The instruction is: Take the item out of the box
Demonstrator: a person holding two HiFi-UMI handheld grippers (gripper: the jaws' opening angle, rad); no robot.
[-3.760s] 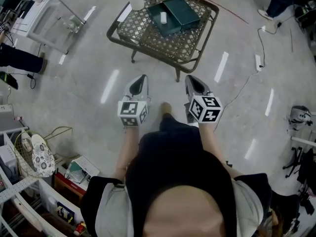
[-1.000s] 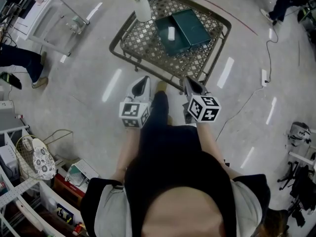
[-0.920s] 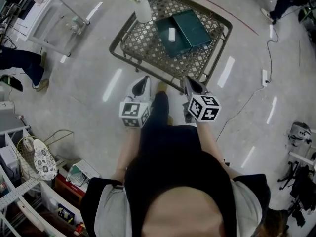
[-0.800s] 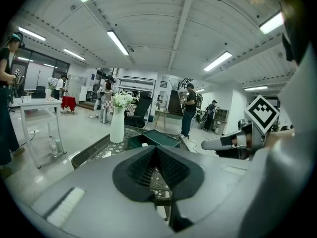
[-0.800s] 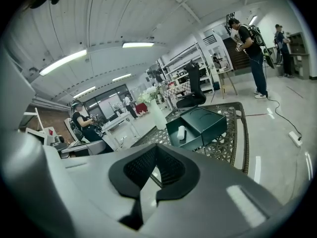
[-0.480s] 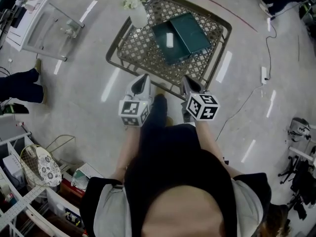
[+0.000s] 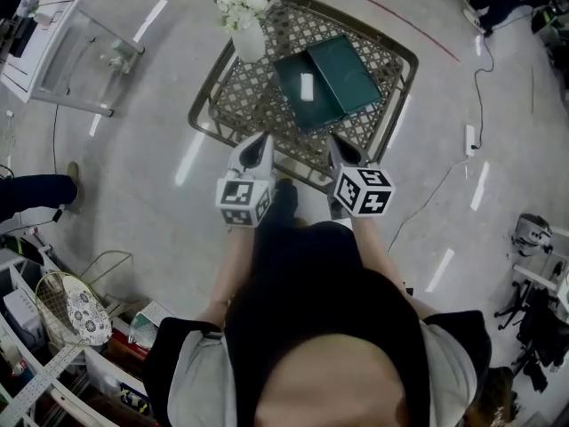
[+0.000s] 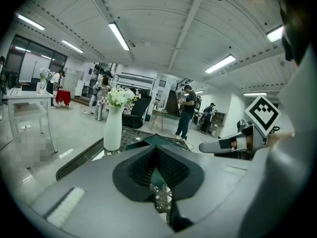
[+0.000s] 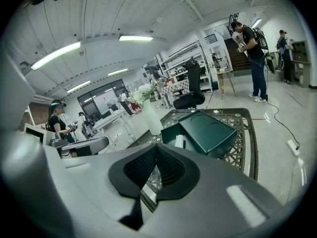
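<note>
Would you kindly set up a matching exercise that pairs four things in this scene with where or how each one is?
Things:
1. white vase holding white flowers
2. small white item
3. dark green flat lid
4. right gripper

Places or states:
A. inside the open dark green box
B. jaws shut, holding nothing
C. at the far left corner of the lattice metal table
D. lying right of the box's open base

Pairs: 1-C, 2-A, 3-D, 4-B
</note>
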